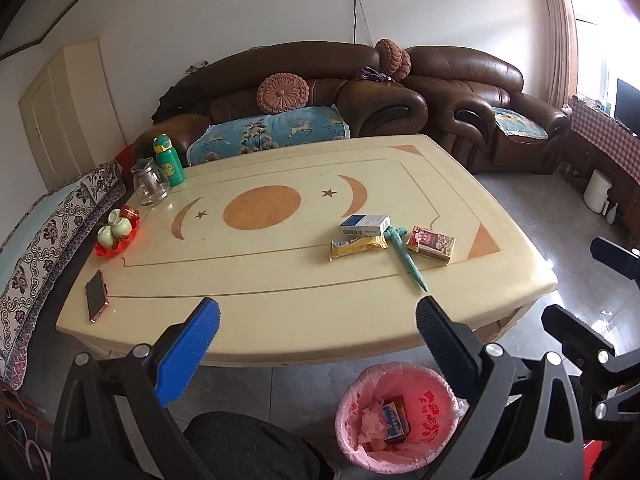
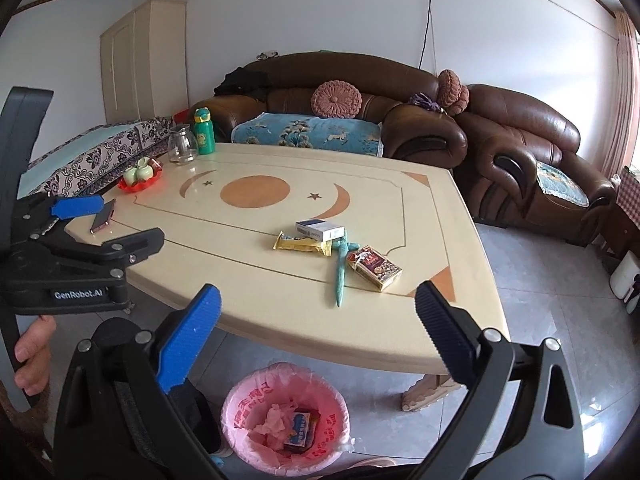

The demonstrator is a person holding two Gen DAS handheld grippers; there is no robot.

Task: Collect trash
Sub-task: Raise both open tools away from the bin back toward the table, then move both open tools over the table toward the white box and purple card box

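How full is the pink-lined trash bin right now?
Mostly empty. The trash bin holds only a small box and some crumpled pink paper at the bottom; its liner walls show well above them.

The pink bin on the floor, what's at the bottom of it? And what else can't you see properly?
- Pink-lined round trash bin: right wrist view shows a small printed box and crumpled pink paper; anything beneath is covered.
- Same bin, left wrist view: the right rim is hidden behind the left hand-held gripper.
- Blue-and-white flat carton on the cream table: print too small to read.
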